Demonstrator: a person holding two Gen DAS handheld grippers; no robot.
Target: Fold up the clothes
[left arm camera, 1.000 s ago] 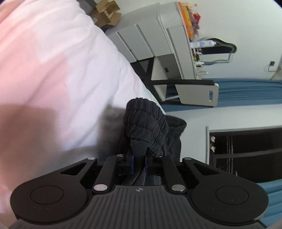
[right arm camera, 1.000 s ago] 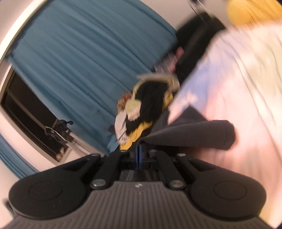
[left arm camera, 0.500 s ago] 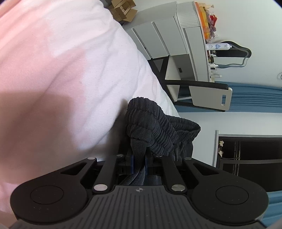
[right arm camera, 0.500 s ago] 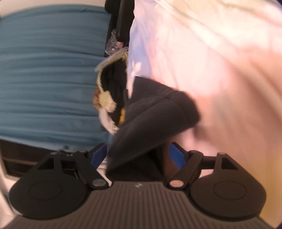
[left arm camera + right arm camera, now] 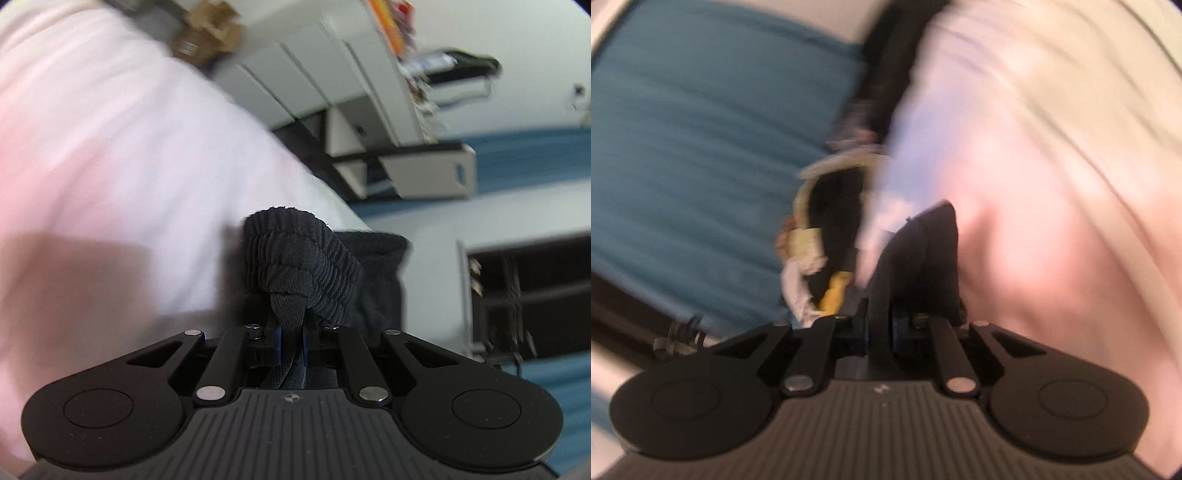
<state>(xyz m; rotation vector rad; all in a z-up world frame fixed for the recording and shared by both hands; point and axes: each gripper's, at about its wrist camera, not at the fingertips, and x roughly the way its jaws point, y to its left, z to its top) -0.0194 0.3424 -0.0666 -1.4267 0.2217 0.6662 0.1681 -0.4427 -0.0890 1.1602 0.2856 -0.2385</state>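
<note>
Jaws on our left gripper (image 5: 290,334) are pinched tight on a bunched ribbed cuff or waistband of the dark garment (image 5: 303,258), which sticks up past the tips above the pink-white bed cover (image 5: 110,147). Jaws on our right gripper (image 5: 880,328) are clamped narrow on a smoother edge of what looks like the same dark garment (image 5: 923,254), over the bed cover (image 5: 1052,184). Both views are motion-blurred, so we can't tell how much cloth hangs below or whether any fold is already in.

To do this well, we judge: keep both pinches firm, hold the two ends level and taut so the cloth hangs flat, then lay it on a smooth bit of bed without dragging wrinkles.

Room, left to right. Left view: bed, cardboard boxes (image 5: 210,35) far left, white drawer unit (image 5: 332,74), blue curtain (image 5: 535,162), dark window (image 5: 535,288) on the right. Right view: blue curtain (image 5: 701,147) on the left, heap of other clothes (image 5: 820,254) mid-frame, bed on the right.
</note>
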